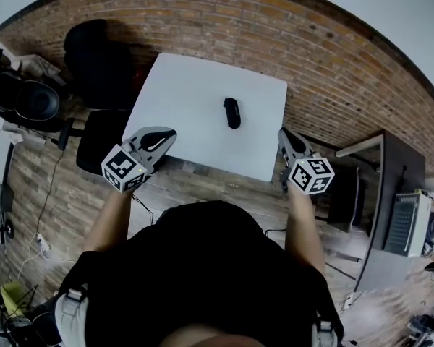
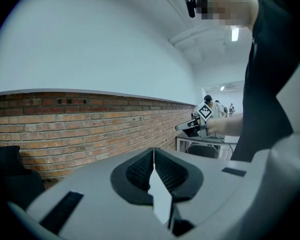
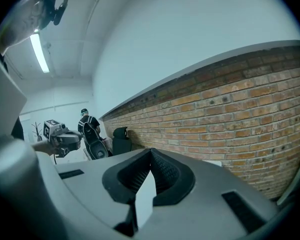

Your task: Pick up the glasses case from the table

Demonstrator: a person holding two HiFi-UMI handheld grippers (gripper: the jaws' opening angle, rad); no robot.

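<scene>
My head view is evenly lit and sharp; the white worktop (image 1: pixel 202 100) is bright, with no glare and only soft shadows. All three views bulge like a fisheye, and lines curve toward black corners. In the right gripper view a ceiling tube (image 3: pixel 39 52) burns out white; another ceiling light (image 2: pixel 234 34) glows in the left gripper view. Near surfaces look slightly soft.

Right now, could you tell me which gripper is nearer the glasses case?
Right. The right gripper is by the table edge, right of the glasses case; the left gripper is farther, to its left.
</scene>
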